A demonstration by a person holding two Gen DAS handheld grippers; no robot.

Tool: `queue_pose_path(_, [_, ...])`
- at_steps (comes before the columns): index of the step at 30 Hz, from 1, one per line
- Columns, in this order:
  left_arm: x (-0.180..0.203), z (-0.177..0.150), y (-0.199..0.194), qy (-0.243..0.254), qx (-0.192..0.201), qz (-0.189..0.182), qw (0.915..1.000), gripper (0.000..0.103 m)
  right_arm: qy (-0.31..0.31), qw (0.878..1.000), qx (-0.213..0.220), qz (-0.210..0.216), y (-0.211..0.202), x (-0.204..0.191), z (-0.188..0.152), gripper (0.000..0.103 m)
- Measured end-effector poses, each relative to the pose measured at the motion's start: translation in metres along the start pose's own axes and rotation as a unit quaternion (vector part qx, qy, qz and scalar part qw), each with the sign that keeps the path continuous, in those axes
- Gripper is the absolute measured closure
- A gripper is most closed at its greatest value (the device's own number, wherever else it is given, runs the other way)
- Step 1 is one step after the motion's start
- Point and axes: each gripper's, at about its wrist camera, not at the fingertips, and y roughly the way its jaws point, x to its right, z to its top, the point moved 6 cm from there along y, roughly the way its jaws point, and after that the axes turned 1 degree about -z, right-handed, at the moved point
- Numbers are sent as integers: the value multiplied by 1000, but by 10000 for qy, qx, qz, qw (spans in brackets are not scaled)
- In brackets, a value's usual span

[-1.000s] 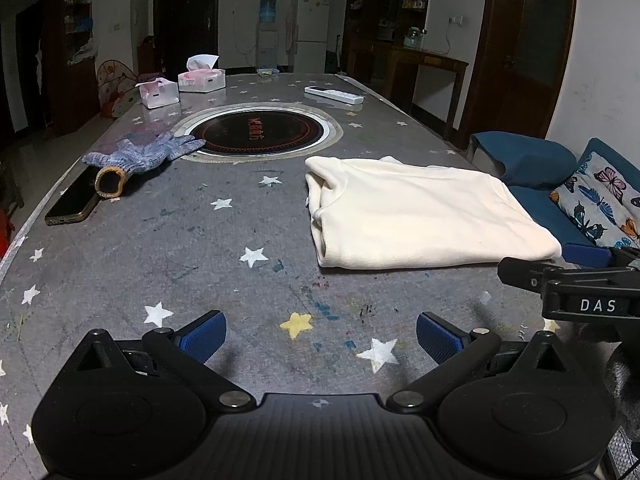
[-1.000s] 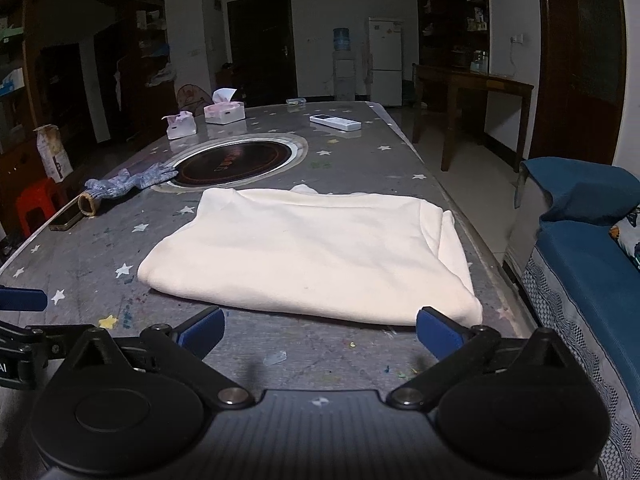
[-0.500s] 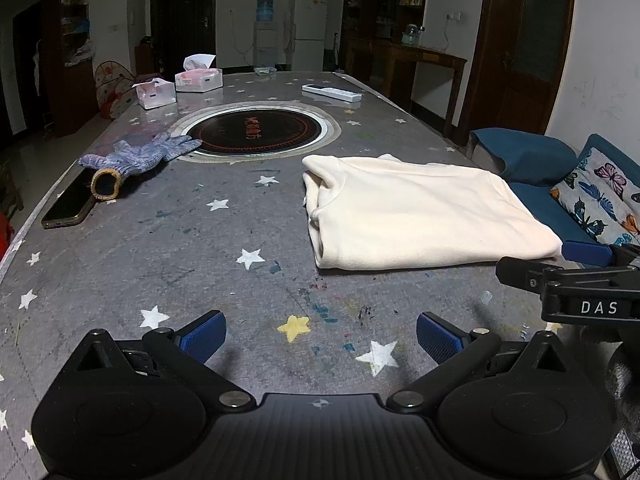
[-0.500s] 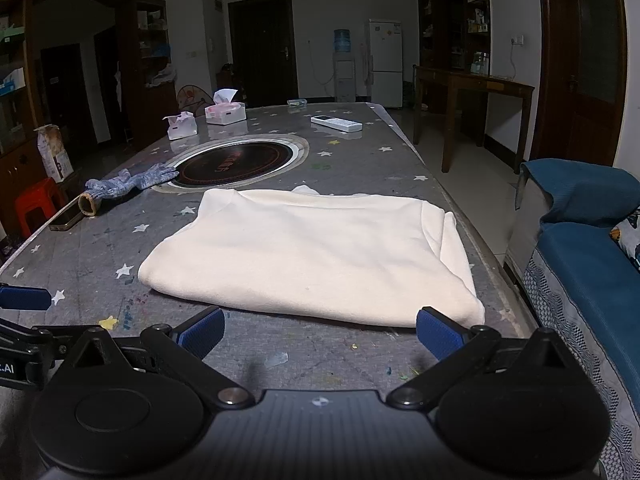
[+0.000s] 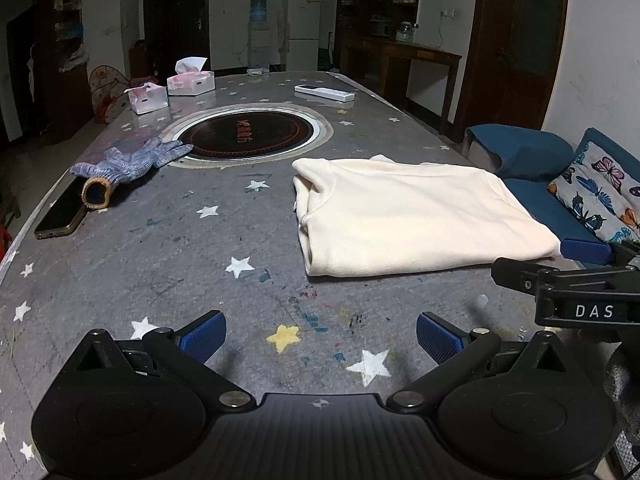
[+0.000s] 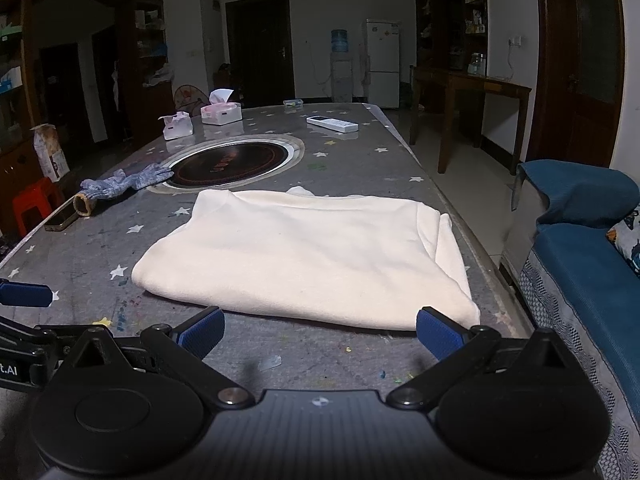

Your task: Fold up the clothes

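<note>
The cream-coloured knit garment [image 6: 304, 256] lies flat on the grey star-patterned bench [image 5: 160, 248], already doubled into a rough rectangle with folded layers visible at both short ends. It sits toward the right edge of the bench, near the front right corner, with its long axis running across the bench from left to right in the right wrist view.

The right gripper [image 6: 320, 330] faces the garment squarely – its blue-padded fingers [image 6: 202, 330] are spread wide, hold nothing, and hover just short of the near long hem. The right pad sits just in front of the garment's near right corner. The left gripper [image 5: 320, 338] is likewise spread and empty, but the garment lies ahead of it and off to its right, with bare bench directly between its fingers. Judgement: the right gripper is the nearer one and is aligned with the hem; the left must shift rightward to reach the near left corner before any two-handed fold across the long axis.

Outward from the garment – a round black inset cooktop [image 5: 248, 136] occupies the bench centre. Toward the left edge lie a blue-grey knitted work glove [image 5: 128, 162] and a dark phone [image 5: 60, 212]. Two pink tissue boxes [image 5: 190, 82] and a white remote control [image 5: 324, 93] stand near the far edge. A blue sofa [image 6: 580, 264] stands off the right edge.
</note>
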Motion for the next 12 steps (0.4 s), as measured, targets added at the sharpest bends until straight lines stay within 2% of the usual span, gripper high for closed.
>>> queue_pose_path(12, [4,5,5,48,-35,-57,10000,0,68,10000,-50,8,6,4,-2,0])
